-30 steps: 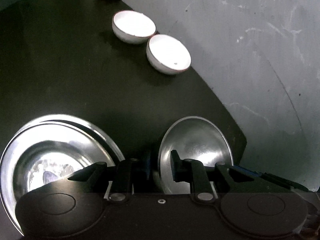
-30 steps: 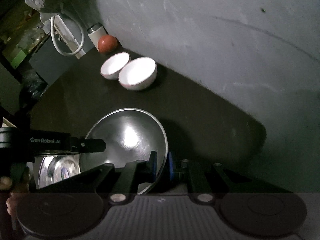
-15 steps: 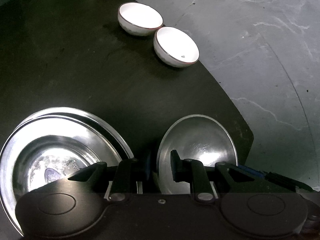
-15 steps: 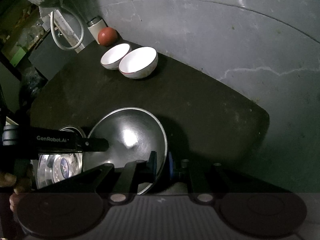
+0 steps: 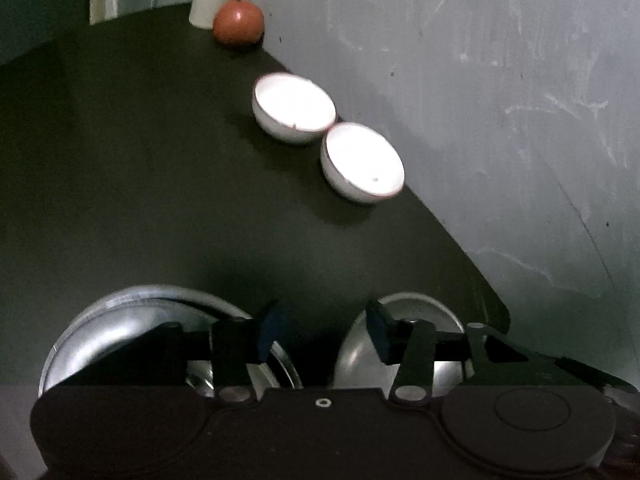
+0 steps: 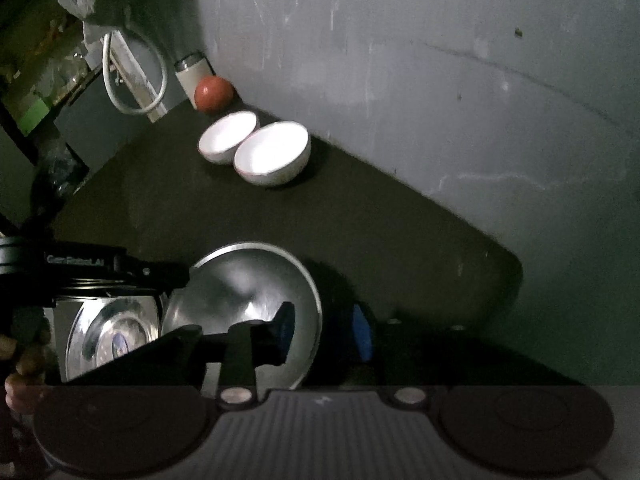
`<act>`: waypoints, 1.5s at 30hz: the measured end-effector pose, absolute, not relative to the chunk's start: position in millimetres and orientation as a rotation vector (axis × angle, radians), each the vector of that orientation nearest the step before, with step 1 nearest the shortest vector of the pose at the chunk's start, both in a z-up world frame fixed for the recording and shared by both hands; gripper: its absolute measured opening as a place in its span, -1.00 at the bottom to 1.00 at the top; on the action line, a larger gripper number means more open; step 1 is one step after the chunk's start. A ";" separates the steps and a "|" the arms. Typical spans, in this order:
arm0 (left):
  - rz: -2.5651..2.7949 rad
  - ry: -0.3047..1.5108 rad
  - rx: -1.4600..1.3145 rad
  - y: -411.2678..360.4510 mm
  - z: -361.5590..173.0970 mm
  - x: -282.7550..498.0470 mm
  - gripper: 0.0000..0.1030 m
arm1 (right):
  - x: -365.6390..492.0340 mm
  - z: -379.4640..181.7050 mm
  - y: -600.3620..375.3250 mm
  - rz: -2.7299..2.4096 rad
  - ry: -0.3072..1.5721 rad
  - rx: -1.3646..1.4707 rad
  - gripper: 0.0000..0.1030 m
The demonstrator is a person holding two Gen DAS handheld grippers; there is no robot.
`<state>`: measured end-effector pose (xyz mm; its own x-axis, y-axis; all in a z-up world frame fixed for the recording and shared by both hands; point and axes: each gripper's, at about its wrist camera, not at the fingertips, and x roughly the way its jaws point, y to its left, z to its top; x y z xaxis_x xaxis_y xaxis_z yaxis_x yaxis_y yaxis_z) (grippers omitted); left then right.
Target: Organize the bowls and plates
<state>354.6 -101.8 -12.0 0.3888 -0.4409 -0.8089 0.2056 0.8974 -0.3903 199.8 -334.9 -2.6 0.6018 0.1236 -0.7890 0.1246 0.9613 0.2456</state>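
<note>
Both grippers' jaws have just been opening — the left gripper (image 5: 322,330) and right gripper (image 6: 324,330) are letting go of the shiny round steel bowl (image 6: 244,292), its near rim hiding under the right jaws.

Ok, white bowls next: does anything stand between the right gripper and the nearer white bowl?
Only the steel bowl: its rim lies between the right gripper's jaws, which have just been opening. Beyond it, bare table to the nearer white bowl.
</note>
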 end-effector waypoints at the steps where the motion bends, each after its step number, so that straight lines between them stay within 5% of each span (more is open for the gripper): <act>1: -0.411 1.089 -0.240 -101.3 -10.6 356.9 0.17 | 201.1 -0.8 -335.3 -0.001 0.917 0.288 -0.16; 13: -0.360 1.007 -0.273 -95.3 -6.3 396.4 0.98 | 229.2 8.7 -336.1 0.012 0.830 0.297 0.53; 24: -0.333 1.028 -0.275 -104.6 -22.7 452.8 0.98 | 262.2 -7.0 -344.0 -0.024 0.804 0.372 0.91; 41: -0.317 1.090 -0.229 -128.0 -54.5 484.8 0.99 | 318.0 -41.5 -344.4 -0.138 0.769 0.457 0.92; 45: -0.299 1.091 -0.216 -131.7 -57.4 488.8 0.98 | 330.1 -47.4 -342.9 -0.146 0.770 0.448 0.79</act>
<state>488.8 -131.7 -57.4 0.4282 -0.3424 -0.8363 0.1314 0.9392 -0.3172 330.1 -342.9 -47.4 0.7130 0.0344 -0.7003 0.2877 0.8965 0.3370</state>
